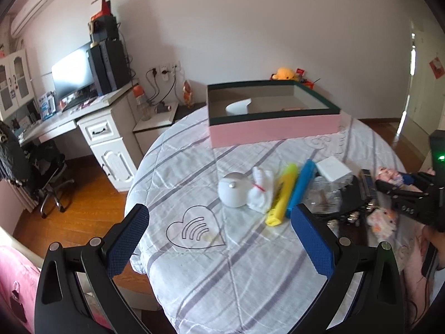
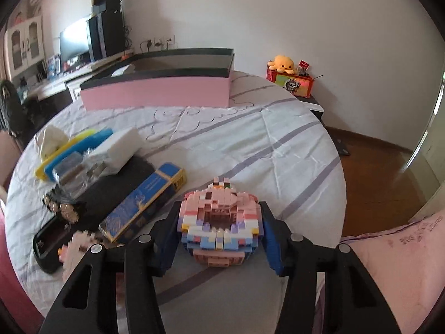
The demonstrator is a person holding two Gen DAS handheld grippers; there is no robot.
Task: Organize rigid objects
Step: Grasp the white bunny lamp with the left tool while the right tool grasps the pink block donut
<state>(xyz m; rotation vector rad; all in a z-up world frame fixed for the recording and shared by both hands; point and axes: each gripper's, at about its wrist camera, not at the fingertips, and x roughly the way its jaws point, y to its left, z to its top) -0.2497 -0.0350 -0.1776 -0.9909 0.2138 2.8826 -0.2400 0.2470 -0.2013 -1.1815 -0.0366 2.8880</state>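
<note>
Round bed [image 2: 250,139] under a white quilt with grey stripes, carrying everything. At its far side, a wide pink box [image 2: 155,94] with a dark green rim, open on top, a white curved piece [image 1: 237,107] lying inside. Nearer, on the left part of the quilt in the right wrist view, a crowded cluster: black flat case [image 2: 116,192] under a long blue and yellow carton [image 2: 144,200], white block [image 2: 122,147] resting beside clear plastic packaging [image 2: 72,178], then blue tube [image 1: 301,186] and yellow tube [image 1: 282,197] lying side by side, touching. Just left of the tubes in the left wrist view, a white rabbit figure [image 1: 261,192] leaning against a white round gadget [image 1: 232,192].

Left claw [image 1: 219,239] spread wide over bare quilt, nothing between its blue pads, the heart print on the quilt in the gap.

Right claw [image 2: 219,233] closed in on a pink brick-built figure [image 2: 219,217], both pads against its sides, figure sitting low at the near edge of the bed. Another small pink brick figure [image 2: 75,247] just left of that claw, blurred.
</note>
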